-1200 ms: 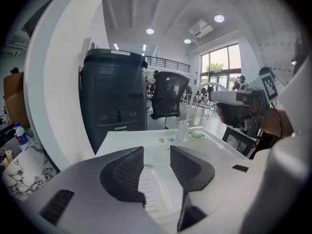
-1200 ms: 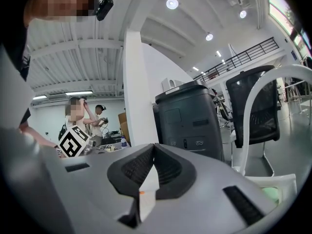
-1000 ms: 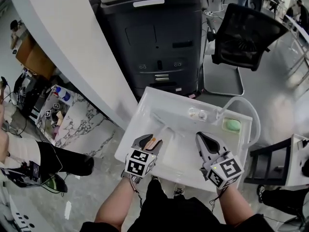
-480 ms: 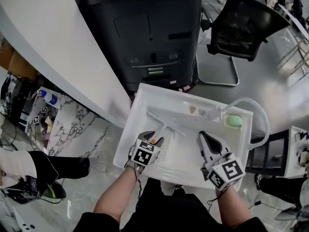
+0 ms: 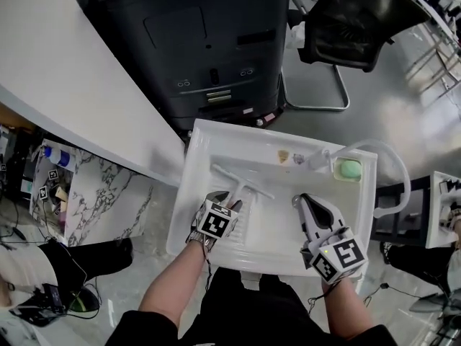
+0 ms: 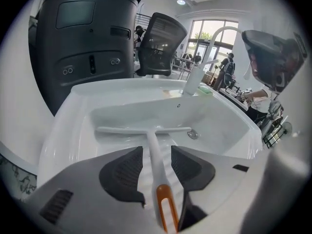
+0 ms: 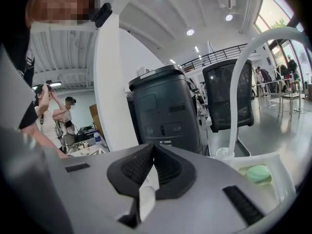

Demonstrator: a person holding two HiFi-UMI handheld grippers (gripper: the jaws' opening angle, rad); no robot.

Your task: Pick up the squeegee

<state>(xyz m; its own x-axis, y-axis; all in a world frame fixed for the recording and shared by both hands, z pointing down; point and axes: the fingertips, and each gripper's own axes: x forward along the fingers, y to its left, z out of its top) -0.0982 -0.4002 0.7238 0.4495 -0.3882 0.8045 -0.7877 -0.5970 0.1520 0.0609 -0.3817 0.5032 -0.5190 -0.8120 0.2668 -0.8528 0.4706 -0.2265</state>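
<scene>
A white T-shaped squeegee (image 5: 241,182) with an orange handle end lies in the white sink (image 5: 193,215), blade toward the far side. My left gripper (image 5: 225,203) is at its handle. In the left gripper view the handle (image 6: 154,155) runs between the open jaws of that gripper (image 6: 156,155), with a thin gap on each side, and the orange end sits deep between them. My right gripper (image 5: 302,204) hovers over the right part of the basin. In the right gripper view this gripper (image 7: 152,155) is shut on a white scrap of paper or cloth (image 7: 146,189).
A white arched faucet (image 5: 382,157) and a green soap bar (image 5: 350,169) stand at the sink's far right corner. A drain (image 6: 193,134) lies beyond the blade. A large black machine (image 5: 194,42), an office chair (image 5: 353,20) and a white counter (image 5: 65,99) surround the sink.
The head view has swung so the sink sits more central. My left gripper has edged forward along the squeegee handle. The right gripper stays over the right of the basin.
</scene>
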